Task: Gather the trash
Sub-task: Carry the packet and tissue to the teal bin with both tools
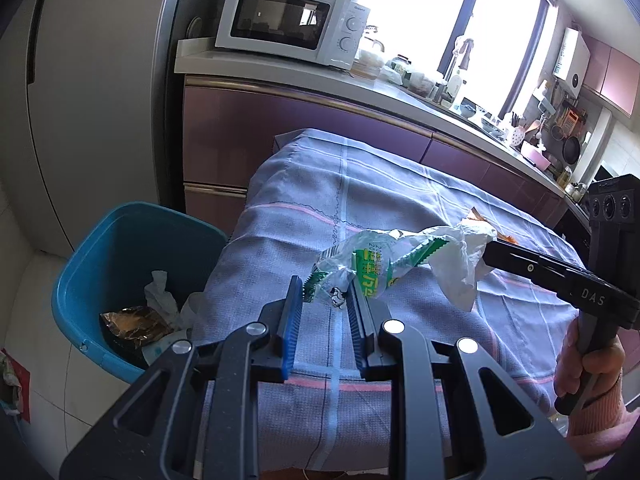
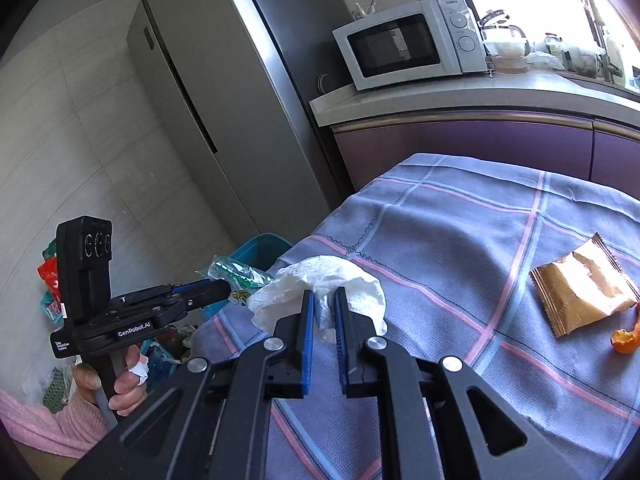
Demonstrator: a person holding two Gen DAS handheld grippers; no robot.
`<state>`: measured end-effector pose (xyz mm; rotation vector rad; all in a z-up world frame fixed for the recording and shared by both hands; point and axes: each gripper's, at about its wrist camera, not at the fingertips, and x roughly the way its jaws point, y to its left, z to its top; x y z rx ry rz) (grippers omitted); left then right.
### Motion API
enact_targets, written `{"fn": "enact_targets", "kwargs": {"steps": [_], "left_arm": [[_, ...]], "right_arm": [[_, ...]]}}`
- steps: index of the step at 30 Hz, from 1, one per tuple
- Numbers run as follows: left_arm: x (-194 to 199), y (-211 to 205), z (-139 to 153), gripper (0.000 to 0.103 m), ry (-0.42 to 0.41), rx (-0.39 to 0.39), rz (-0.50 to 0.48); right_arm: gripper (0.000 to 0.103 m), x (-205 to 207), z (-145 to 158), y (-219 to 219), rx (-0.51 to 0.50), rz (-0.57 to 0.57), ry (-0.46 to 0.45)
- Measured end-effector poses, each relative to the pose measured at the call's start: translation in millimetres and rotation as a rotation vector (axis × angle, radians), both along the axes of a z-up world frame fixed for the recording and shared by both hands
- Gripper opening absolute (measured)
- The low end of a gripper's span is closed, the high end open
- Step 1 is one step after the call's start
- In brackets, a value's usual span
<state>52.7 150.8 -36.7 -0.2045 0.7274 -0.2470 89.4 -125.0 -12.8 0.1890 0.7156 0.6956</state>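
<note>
My left gripper (image 1: pixel 324 294) is shut on a crumpled green-and-clear plastic wrapper (image 1: pixel 360 264), held over the left edge of the table with the blue checked cloth (image 1: pixel 400 184). In the right wrist view the left gripper (image 2: pixel 226 288) shows the same wrapper (image 2: pixel 236 274) sticking out of its tip. My right gripper (image 2: pixel 324 300) is shut on a crumpled white tissue (image 2: pixel 320 276), above the cloth (image 2: pixel 480 208); from the left wrist view the right gripper (image 1: pixel 486 252) comes in from the right with the tissue (image 1: pixel 460 268). A blue bin (image 1: pixel 80 280) holding trash stands on the floor left of the table.
A golden snack wrapper (image 2: pixel 580 284) and a piece of orange peel (image 2: pixel 628 336) lie on the cloth at right. Behind the table run purple cabinets with a white microwave (image 2: pixel 408 44) on the counter, and a grey fridge (image 2: pixel 208 80) stands left. Coloured packets (image 2: pixel 48 276) lie on the floor.
</note>
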Motion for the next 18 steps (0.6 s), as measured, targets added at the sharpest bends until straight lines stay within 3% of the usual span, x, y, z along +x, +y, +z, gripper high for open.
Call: {"fn": "enact_targets", "kwargs": {"steps": [18], "left_arm": [[-10.3, 70.9, 8.2, 0.023, -0.025, 0.004, 0.188]], "right_arm": [[0.009, 19.5, 11.7, 69.4, -0.016, 0.152, -0.018]]}}
